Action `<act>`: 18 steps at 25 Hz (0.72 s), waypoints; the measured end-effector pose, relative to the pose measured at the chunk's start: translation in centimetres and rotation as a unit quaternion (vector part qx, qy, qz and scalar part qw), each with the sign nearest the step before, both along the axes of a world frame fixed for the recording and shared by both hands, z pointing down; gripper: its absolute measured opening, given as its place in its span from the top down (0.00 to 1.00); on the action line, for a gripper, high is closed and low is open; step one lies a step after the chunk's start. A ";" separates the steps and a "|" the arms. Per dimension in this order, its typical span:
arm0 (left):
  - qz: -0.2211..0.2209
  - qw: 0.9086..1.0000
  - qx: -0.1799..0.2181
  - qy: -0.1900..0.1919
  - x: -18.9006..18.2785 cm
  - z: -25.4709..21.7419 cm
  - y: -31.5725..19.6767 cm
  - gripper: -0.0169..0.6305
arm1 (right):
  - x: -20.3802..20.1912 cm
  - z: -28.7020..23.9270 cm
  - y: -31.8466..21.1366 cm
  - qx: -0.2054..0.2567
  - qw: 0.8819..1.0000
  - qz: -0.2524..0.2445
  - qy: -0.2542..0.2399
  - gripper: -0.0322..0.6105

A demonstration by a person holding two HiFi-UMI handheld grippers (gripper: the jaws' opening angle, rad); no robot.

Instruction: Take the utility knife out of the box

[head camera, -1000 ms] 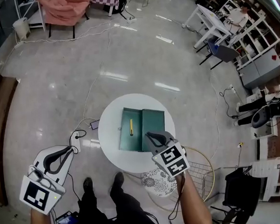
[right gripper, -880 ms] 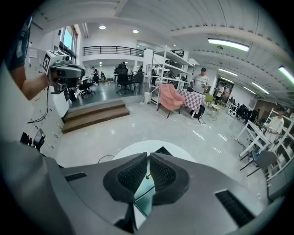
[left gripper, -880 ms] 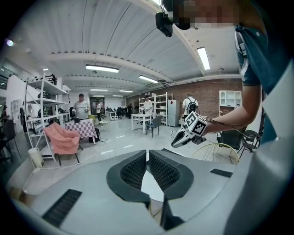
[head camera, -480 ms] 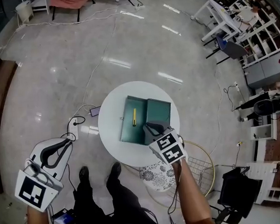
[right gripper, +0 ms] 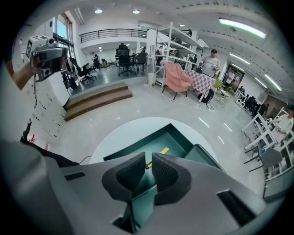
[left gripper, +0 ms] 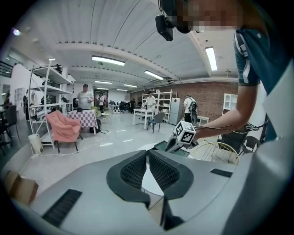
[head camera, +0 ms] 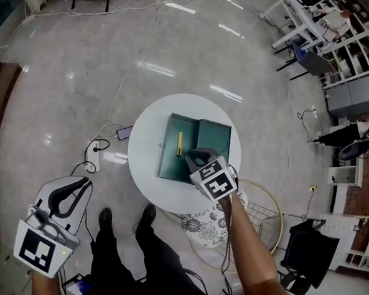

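Note:
An open green box [head camera: 165,156] lies on a round white table [head camera: 144,153]. A yellow utility knife [head camera: 179,142] rests in its left half. My right gripper [head camera: 196,155] hovers over the box's near edge, pointing steeply down. In the right gripper view the jaws [right gripper: 147,160] stand a narrow gap apart with nothing between them; they have just been opening slightly, and the knife [right gripper: 164,150] shows beyond the tips inside the box [right gripper: 133,153]. My left gripper [head camera: 84,182] hangs off the table at the lower left, its jaws [left gripper: 148,154] shut and empty.
Cables and a power strip [head camera: 100,179] lie on the floor left of the table. A patterned stool [head camera: 205,226] and a wire hoop basket [head camera: 263,204] sit at the table's near right. Desks and shelving [head camera: 327,35] stand at the upper right.
My right gripper has sunk toward the box and now sits over its near edge. The left gripper has dropped a little at the lower left.

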State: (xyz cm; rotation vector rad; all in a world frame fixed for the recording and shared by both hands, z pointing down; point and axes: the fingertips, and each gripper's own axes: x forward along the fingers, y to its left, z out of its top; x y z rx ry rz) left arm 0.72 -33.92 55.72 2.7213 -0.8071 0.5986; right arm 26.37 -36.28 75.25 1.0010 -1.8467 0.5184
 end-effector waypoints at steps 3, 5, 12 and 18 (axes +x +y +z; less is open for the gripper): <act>-0.005 1.000 -0.008 0.001 -0.4 1.8 0.0 0.92 | -0.2 2.6 -0.2 -0.020 1.000 -0.003 0.010 0.83; -0.008 1.000 -0.012 0.001 -0.8 3.0 -0.1 0.92 | -0.5 4.3 -0.3 -0.032 0.999 -0.003 0.015 0.82; -0.021 0.999 -0.025 0.002 -2.0 5.4 -0.4 0.92 | -1.0 8.2 -1.0 -0.069 0.997 -0.010 0.043 0.72; -0.033 0.999 -0.037 0.006 -4.5 7.8 -1.0 0.92 | -2.0 11.0 -2.3 -0.098 0.992 -0.013 0.080 0.72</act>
